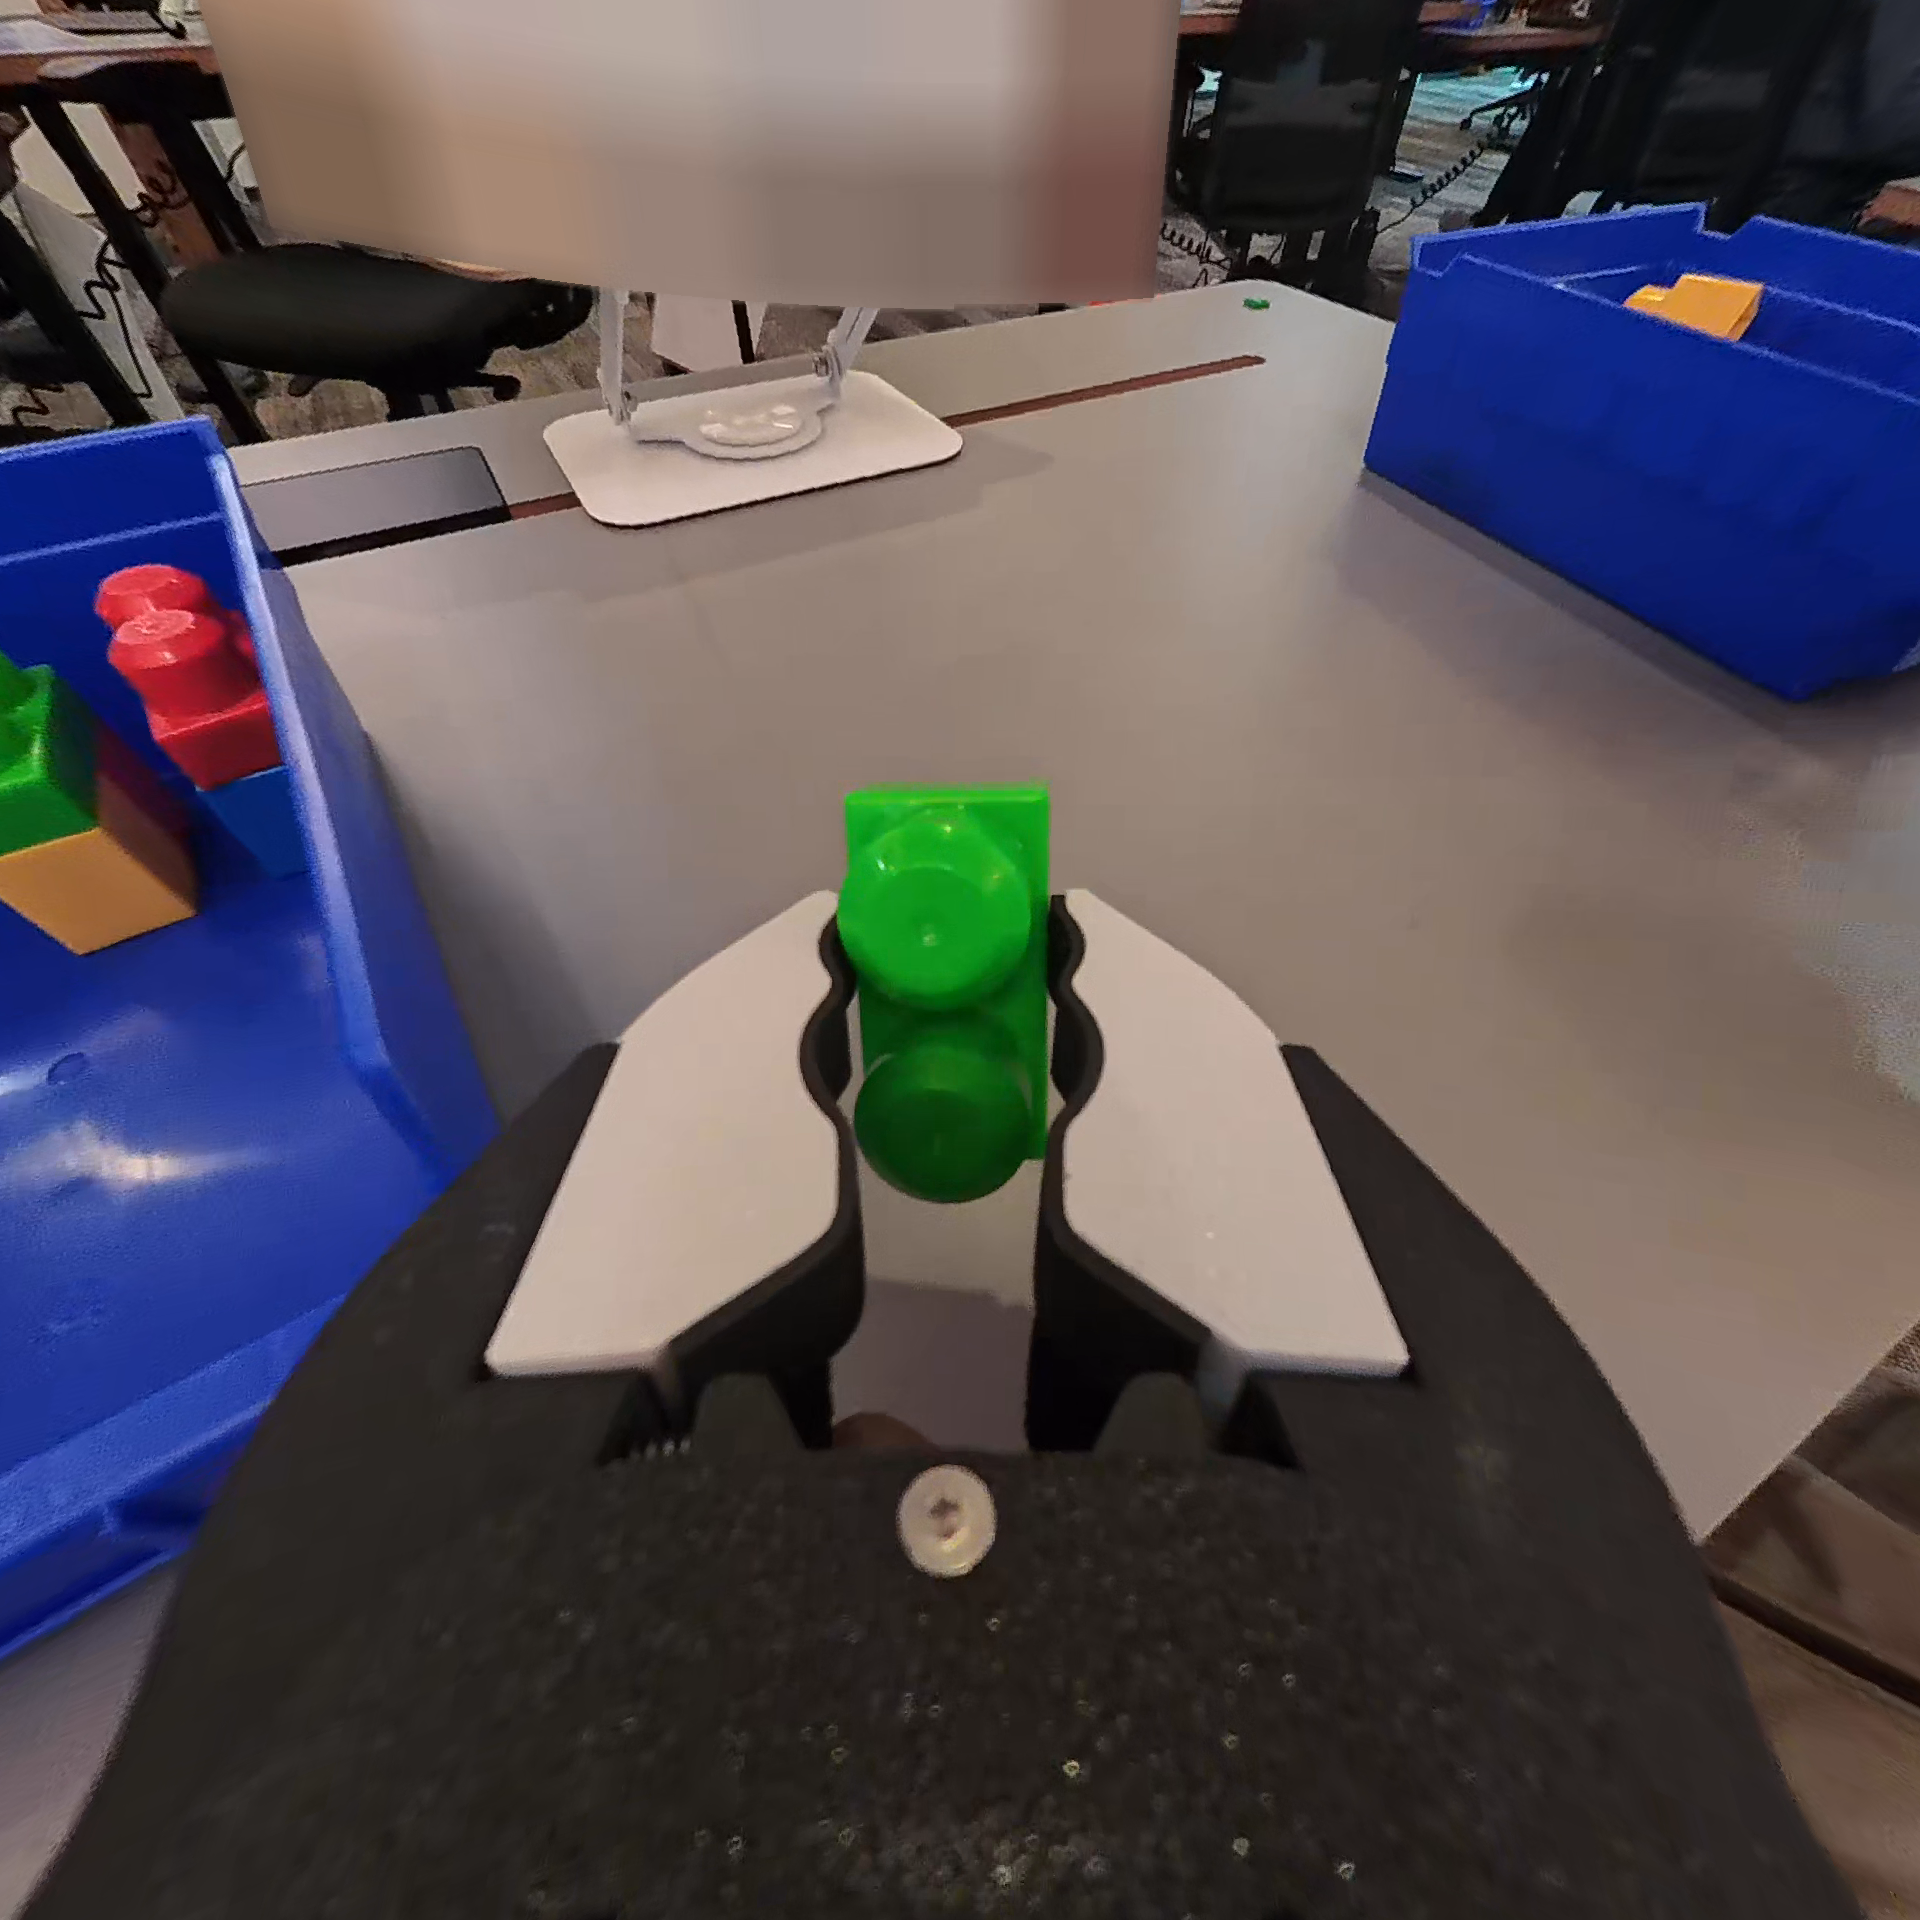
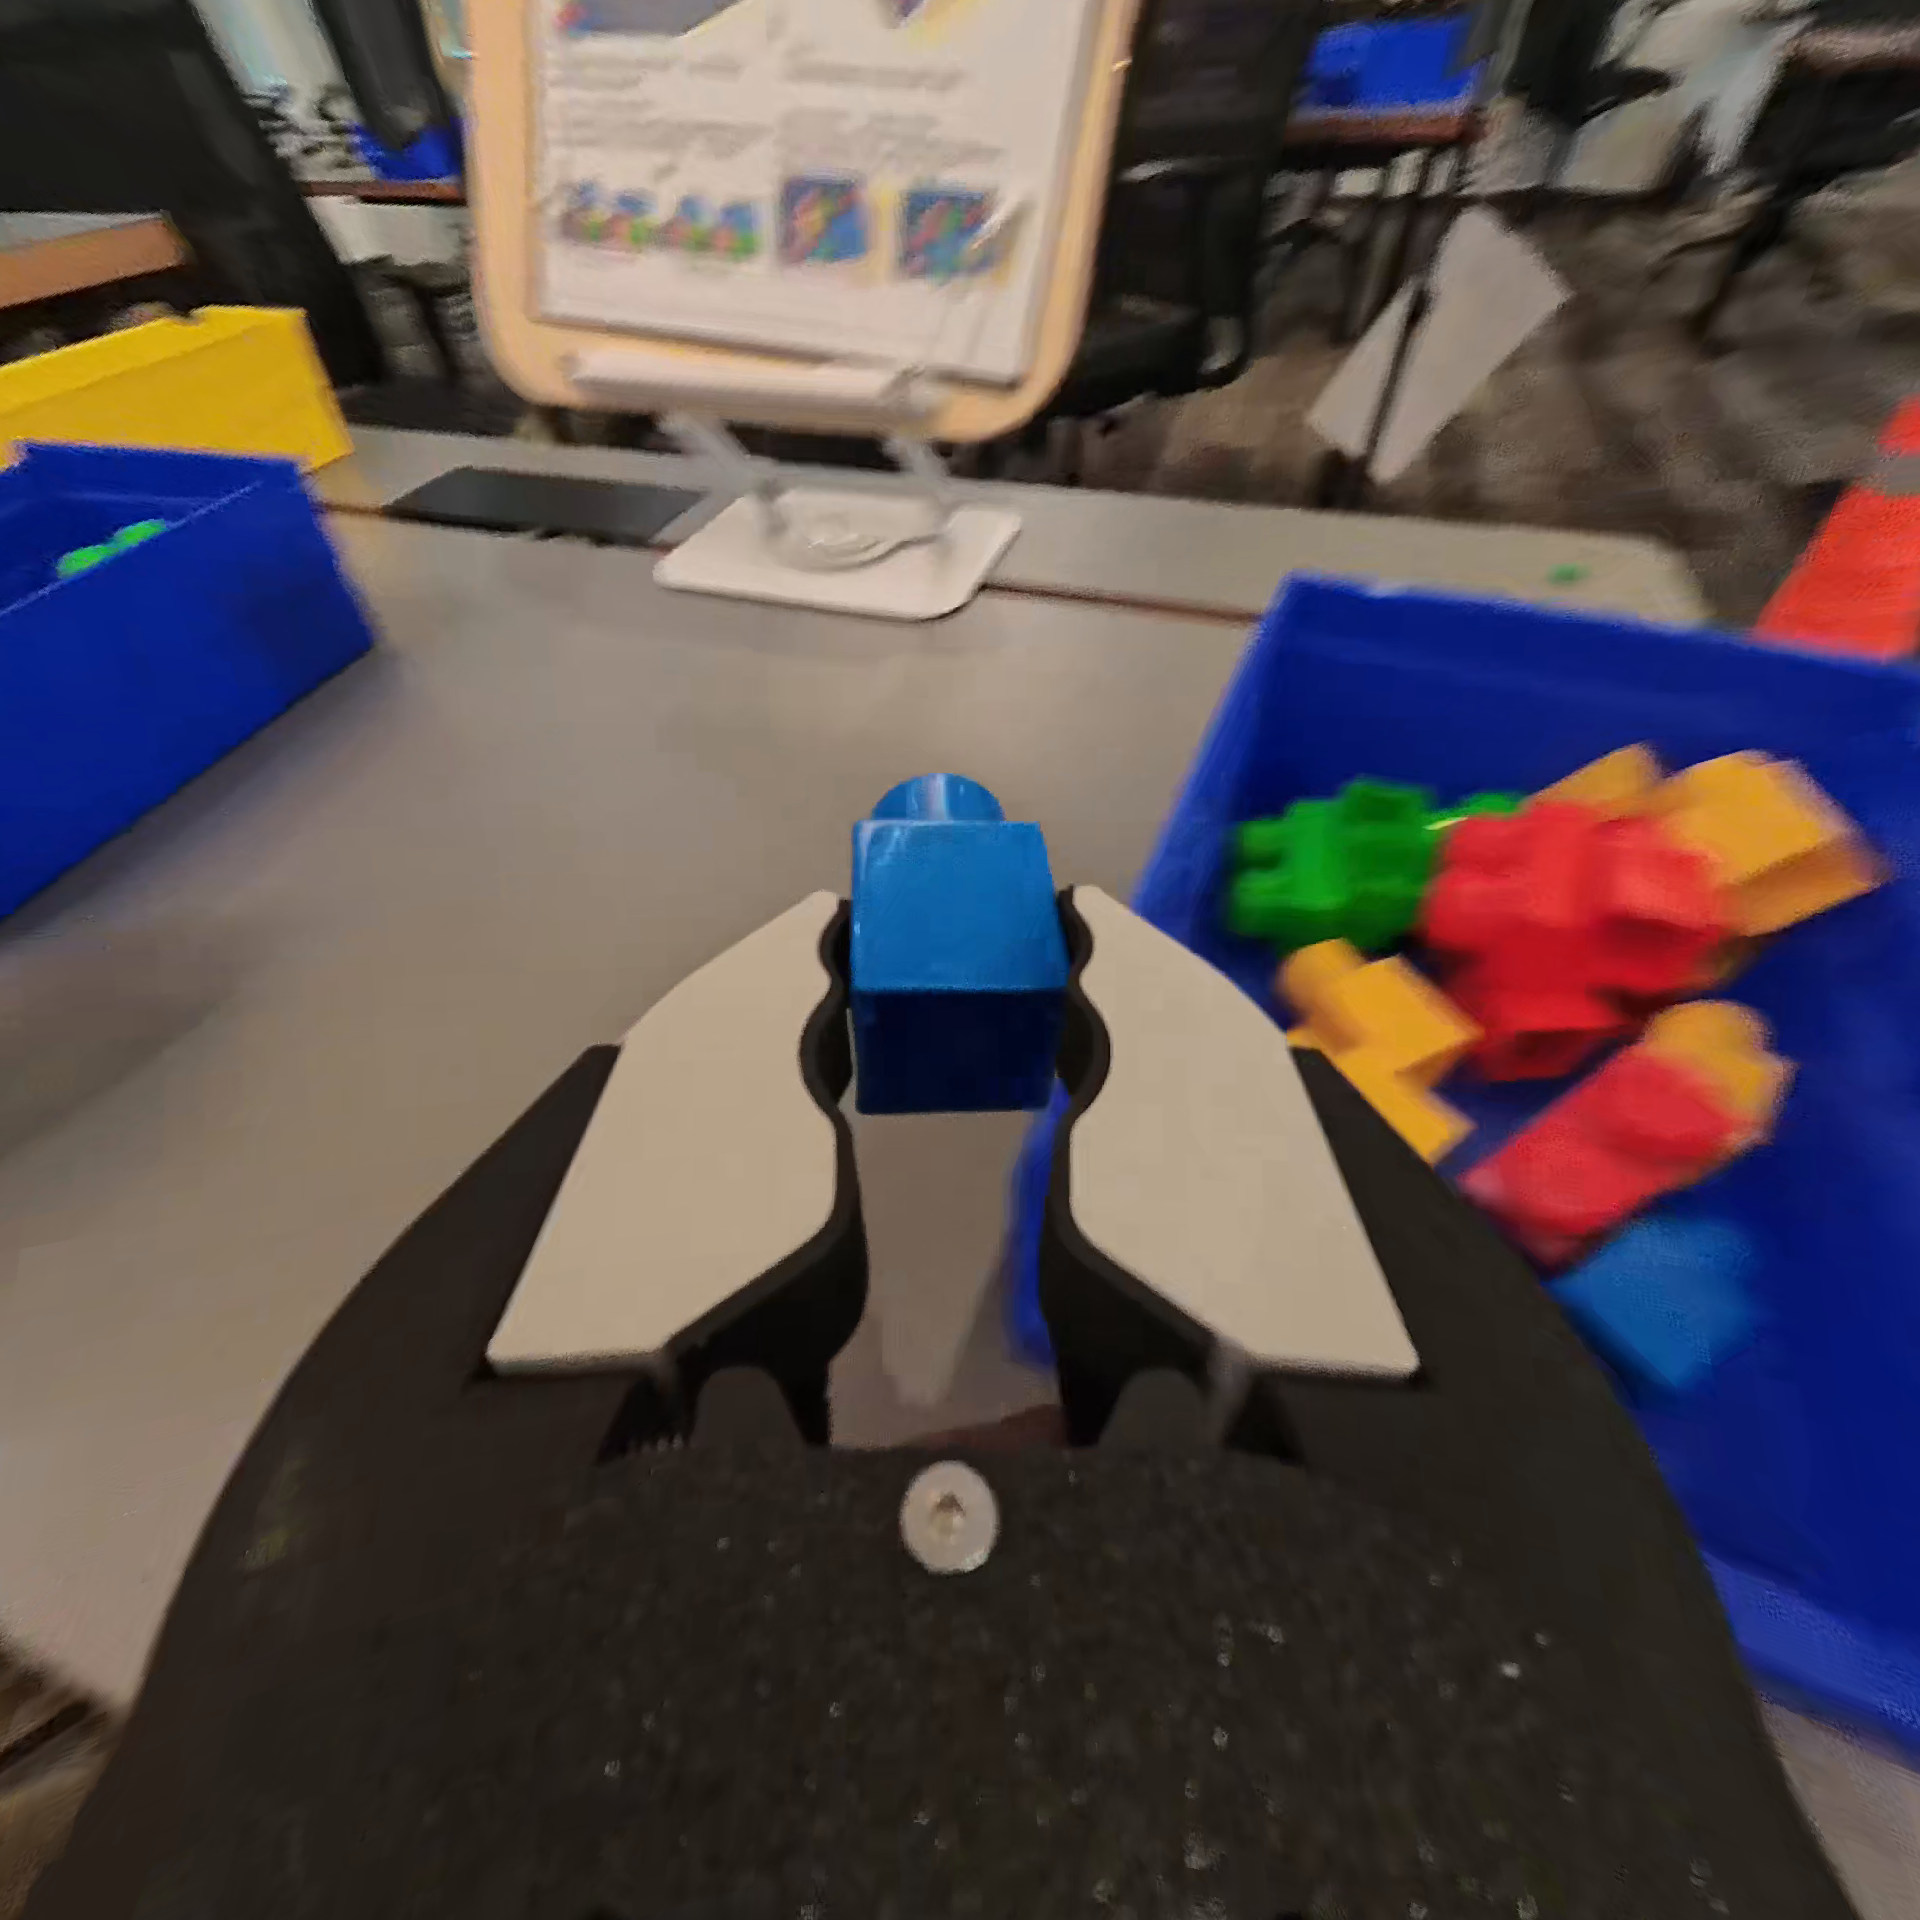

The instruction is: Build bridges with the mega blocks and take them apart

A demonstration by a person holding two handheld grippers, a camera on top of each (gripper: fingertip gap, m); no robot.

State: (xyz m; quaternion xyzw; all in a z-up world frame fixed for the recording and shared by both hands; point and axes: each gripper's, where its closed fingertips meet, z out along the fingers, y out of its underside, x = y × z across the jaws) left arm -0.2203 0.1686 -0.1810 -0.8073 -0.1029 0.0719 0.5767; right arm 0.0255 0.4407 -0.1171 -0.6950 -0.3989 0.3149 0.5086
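My left gripper [image 1: 948, 935] is shut on a green two-stud block [image 1: 945, 977], studs facing the camera, held above the grey table [image 1: 1143, 727]. My right gripper [image 2: 954, 935] is shut on a blue one-stud block [image 2: 951, 966], stud pointing away, above the table. In the left wrist view a blue bin [image 1: 208, 1143] at the left holds red [image 1: 187, 686], green [image 1: 36, 758], orange and blue blocks. In the right wrist view a blue bin [image 2: 1558, 686] at the right holds several red [image 2: 1558, 925], orange and green [image 2: 1330, 873] blocks.
A white stand base [image 1: 753, 442] with a board on it stands at the table's far edge. A second blue bin [image 1: 1662, 468] with an orange block [image 1: 1699, 303] is at the far right in the left wrist view. A yellow bin [image 2: 177, 384] sits far left in the right wrist view. Across from one pair of fingers to the other is roughly 35 cm.
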